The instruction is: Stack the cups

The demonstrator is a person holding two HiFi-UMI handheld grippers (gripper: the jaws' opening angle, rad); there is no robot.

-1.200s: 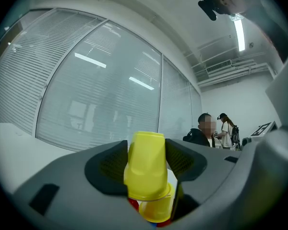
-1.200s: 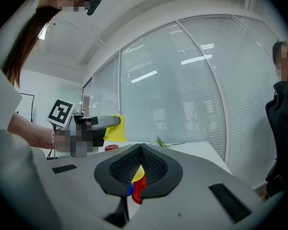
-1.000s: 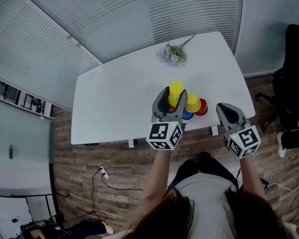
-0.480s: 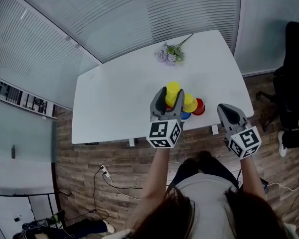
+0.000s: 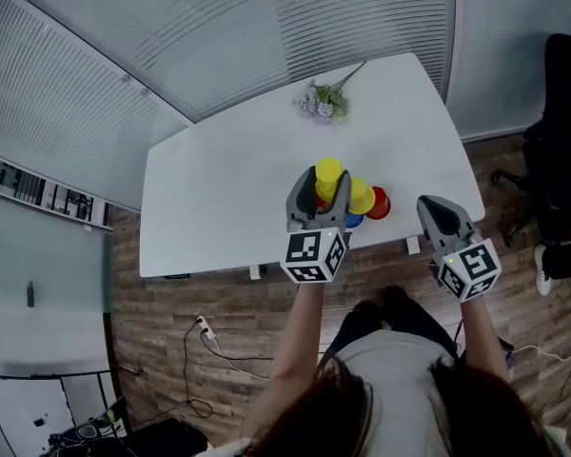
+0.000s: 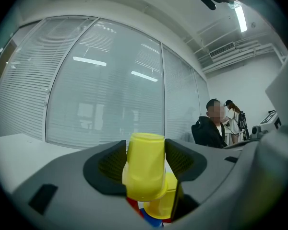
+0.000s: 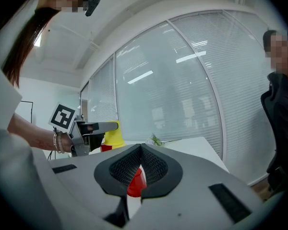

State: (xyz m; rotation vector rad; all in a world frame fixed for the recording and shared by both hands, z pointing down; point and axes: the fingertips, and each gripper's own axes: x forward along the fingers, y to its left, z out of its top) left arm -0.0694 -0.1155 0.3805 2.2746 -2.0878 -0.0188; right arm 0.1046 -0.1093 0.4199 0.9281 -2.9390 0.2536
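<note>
Right, status. Left claw (image 5: 327, 179) is pinching the yellow cup (image 6: 145, 166) across its sides, with a pad on each wall. The cup is mouth-down, long axis upright, square to the level jaws. It sits right between the fingertips, base poking above them.

Just below the claw, under the held cup's rim, I see a red cup (image 6: 131, 204). I can't tell from any view whether the yellow rim is seated on it or hanging just clear.

Just right of the left claw's tip are a second yellow cup (image 5: 362, 196), a blue cup (image 5: 356, 221) on its near side, and a second red cup (image 5: 382, 204) furthest right. All are bunched close on the white table (image 5: 219, 188), near its front edge.

Right claw (image 5: 431, 209) is pressed together with nothing in it. The second red cup lies ahead of it and to its left, near but apart, showing just past the closed tips in the right gripper view.

My read: the stack target is straight down from the left claw. So the coming move runs along the cup's axis, with no sideways shift. The left hand is on the job. The right is nearer the second red cup and would need to spread first.
</note>
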